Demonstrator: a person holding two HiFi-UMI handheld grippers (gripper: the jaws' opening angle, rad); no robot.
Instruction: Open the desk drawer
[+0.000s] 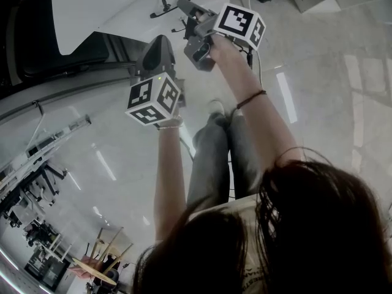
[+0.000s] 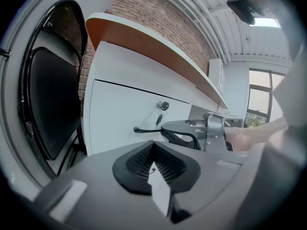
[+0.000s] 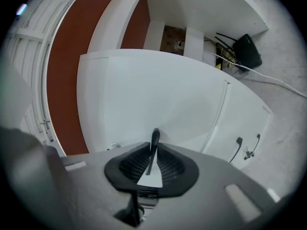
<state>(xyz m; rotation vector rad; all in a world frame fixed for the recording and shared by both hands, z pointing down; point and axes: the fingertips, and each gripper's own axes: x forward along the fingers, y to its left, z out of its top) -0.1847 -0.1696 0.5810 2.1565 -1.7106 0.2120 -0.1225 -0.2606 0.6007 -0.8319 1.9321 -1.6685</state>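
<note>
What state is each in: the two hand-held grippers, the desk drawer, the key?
Left hand-held gripper: shut, empty.
Right hand-held gripper: shut on the drawer handle.
Desk drawer: looks shut.
Key: in the lock.

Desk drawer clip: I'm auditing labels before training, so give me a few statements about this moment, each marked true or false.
1. The right gripper is clamped on a black handle. True.
2. The left gripper grips that handle too. False: its jaws are together on nothing, held back from the drawer front.
3. A key sits in a lock on the drawer front. True.
4. The wall behind is plain white plaster. False: it is a brick wall.
</note>
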